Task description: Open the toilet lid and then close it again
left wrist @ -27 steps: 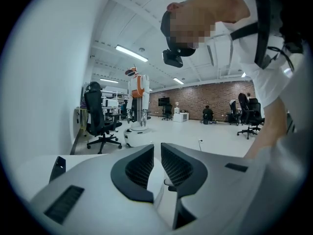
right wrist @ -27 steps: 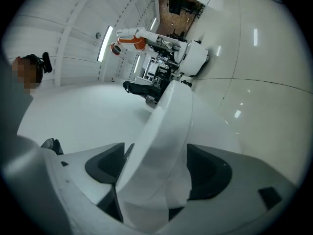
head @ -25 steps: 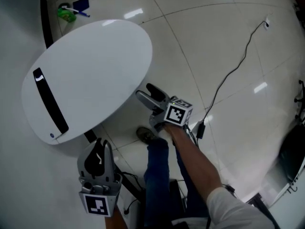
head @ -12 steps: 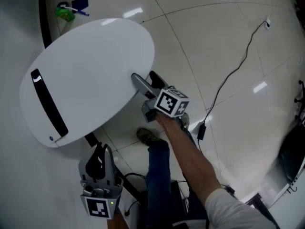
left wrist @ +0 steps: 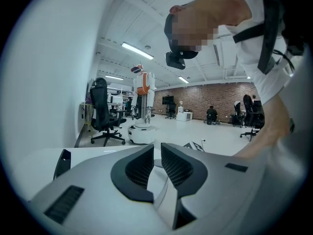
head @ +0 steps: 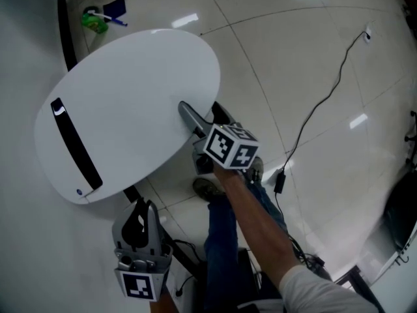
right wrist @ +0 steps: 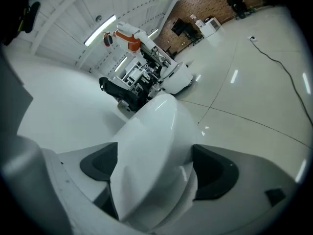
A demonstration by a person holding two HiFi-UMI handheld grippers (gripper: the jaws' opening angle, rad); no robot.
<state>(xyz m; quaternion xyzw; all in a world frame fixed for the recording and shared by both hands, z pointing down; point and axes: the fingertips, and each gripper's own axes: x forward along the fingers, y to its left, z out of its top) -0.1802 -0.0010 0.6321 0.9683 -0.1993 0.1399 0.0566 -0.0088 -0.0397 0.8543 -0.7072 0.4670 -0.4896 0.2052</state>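
The white oval toilet lid [head: 130,103] lies nearly flat at the upper left of the head view, with a black strip [head: 77,143] across its rear. My right gripper [head: 205,117] is at the lid's front edge with its jaws spread wide. One finger lies over the top of the lid and the other beside the rim. In the right gripper view the lid's rim [right wrist: 151,146] fills the space between the pads of the right gripper [right wrist: 154,168]. My left gripper [head: 140,217] hangs low beside the toilet with its jaws together and nothing in them, as the left gripper [left wrist: 156,151] view also shows.
A black cable [head: 319,103] runs across the glossy tiled floor to the right. Green and blue cleaning items [head: 98,18] lie behind the toilet by the wall. The person's leg and shoe [head: 208,189] stand just in front of the lid.
My right gripper has moved up and left from in front of the toilet onto the lid's front edge, turning as it went. The left gripper has stayed put.
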